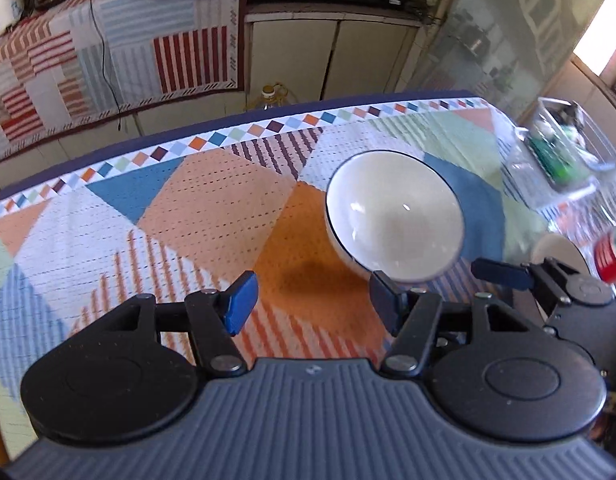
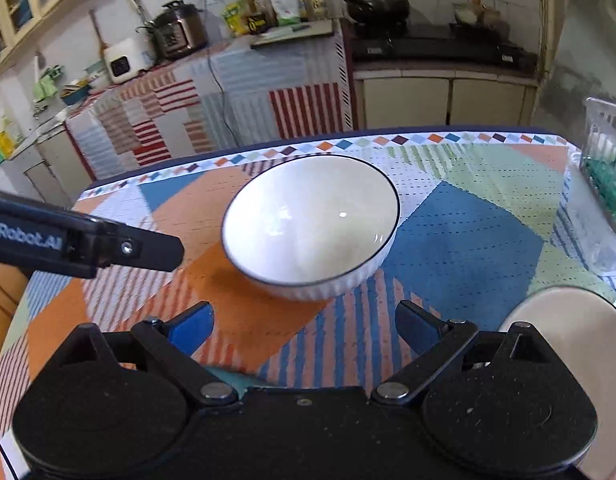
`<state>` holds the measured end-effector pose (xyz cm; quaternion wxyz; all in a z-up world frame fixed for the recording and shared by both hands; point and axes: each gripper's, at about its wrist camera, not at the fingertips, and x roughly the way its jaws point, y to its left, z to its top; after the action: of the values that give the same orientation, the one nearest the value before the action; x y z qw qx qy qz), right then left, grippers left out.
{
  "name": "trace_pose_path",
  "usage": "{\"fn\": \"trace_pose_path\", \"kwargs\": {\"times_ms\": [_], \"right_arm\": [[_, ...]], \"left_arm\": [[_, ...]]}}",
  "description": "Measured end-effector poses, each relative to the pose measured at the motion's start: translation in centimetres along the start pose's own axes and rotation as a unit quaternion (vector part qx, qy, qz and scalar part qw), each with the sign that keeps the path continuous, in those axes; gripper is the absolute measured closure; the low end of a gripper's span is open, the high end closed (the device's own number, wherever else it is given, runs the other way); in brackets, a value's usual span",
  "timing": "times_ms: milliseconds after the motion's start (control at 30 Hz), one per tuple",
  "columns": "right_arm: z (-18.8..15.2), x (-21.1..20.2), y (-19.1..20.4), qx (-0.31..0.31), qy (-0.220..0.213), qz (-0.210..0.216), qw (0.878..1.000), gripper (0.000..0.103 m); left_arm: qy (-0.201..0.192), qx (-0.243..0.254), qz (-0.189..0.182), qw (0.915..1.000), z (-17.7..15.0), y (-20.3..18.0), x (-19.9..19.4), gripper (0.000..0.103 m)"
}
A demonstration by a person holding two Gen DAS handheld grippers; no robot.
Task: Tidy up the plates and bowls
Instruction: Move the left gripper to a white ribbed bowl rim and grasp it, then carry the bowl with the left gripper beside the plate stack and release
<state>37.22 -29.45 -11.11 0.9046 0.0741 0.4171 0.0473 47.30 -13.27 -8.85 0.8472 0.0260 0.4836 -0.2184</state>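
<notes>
While angled down over the table [image 2: 468, 216]: both grippers parted and empty, left [image 1: 314, 304] at middling width, right [image 2: 303, 330] spread wide. White bowl [image 2: 310, 224] upright on the patterned cloth, just ahead of both, untouched. Plate [image 2: 580, 320] at right, partly hidden.

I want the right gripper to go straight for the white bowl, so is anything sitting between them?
Nothing visible. Only bare patterned tablecloth lies between the open right gripper and the white bowl. The left gripper pokes in from the left and the plate lies to the right, both off that path.
</notes>
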Motion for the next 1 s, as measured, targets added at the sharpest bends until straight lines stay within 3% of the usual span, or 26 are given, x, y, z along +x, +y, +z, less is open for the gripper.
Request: {"fn": "trace_pose_path", "kwargs": {"times_ms": [167, 300, 400, 700, 1000], "right_arm": [[1.1, 2.0, -0.1, -0.004, 0.007, -0.004, 1.0, 0.004], [1.9, 3.3, -0.2, -0.008, 0.015, -0.006, 1.0, 0.004], [2.2, 4.0, -0.5, -0.002, 0.023, 0.005, 1.0, 0.004], [2.1, 4.0, 0.5, -0.034, 0.024, 0.014, 0.999, 0.004], [1.4, 1.0, 5.2, -0.071, 0.024, 0.051, 0.996, 0.004]], "left_arm": [[0.003, -0.028, -0.008, 0.9996, 0.9, 0.3, 2.9, 0.045], [0.024, -0.068, -0.037, 0.9967, 1.4, 0.6, 4.6, 0.073], [0.029, -0.062, -0.044, 0.9966, 1.7, 0.0, 5.0, 0.089], [0.043, -0.037, -0.024, 0.9981, 1.0, -0.4, 3.7, 0.089], [0.036, -0.025, 0.011, 0.999, -1.7, 2.0, -3.0, 0.089]]}}
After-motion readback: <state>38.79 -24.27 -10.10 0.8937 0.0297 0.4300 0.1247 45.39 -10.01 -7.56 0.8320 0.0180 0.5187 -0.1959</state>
